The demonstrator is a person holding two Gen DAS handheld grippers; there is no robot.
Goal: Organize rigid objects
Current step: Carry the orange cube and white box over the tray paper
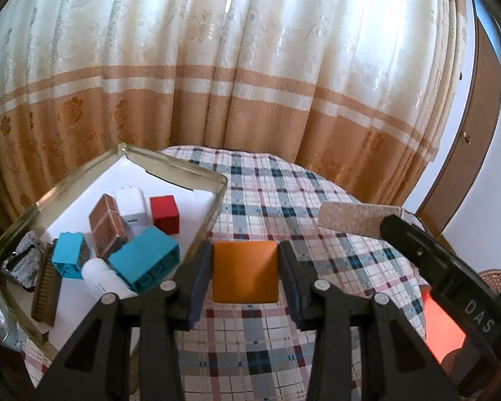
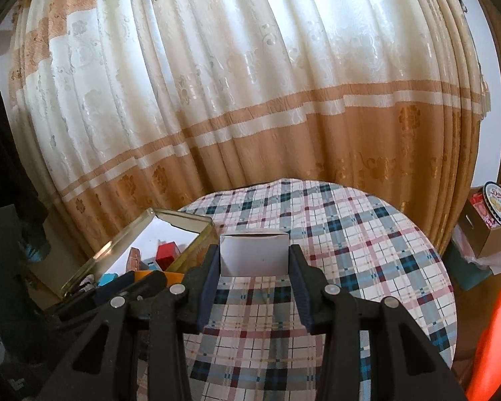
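My left gripper point(image 1: 244, 250) is shut on an orange block point(image 1: 244, 272), held above the plaid tablecloth point(image 1: 317, 234) just right of an open metal tin point(image 1: 213, 180). The tin holds a red cube point(image 1: 164, 214), two blue bricks point(image 1: 143, 260), a brown box point(image 1: 106, 229), a white charger point(image 1: 132, 205), a white bottle point(image 1: 100, 277) and a brush point(image 1: 45, 294). My right gripper point(image 2: 254, 250) is shut on a small white box point(image 2: 254, 254), lifted over the table; in the left wrist view that box shows as a pale speckled box point(image 1: 357, 217) at the right gripper's fingers point(image 1: 414, 237).
A heavy cream and orange curtain point(image 1: 250, 83) hangs close behind the round table. A cardboard box with a biscuit tin point(image 2: 499, 204) stands off the table to the right. Something bright orange-red point(image 2: 494, 341) lies at the lower right edge.
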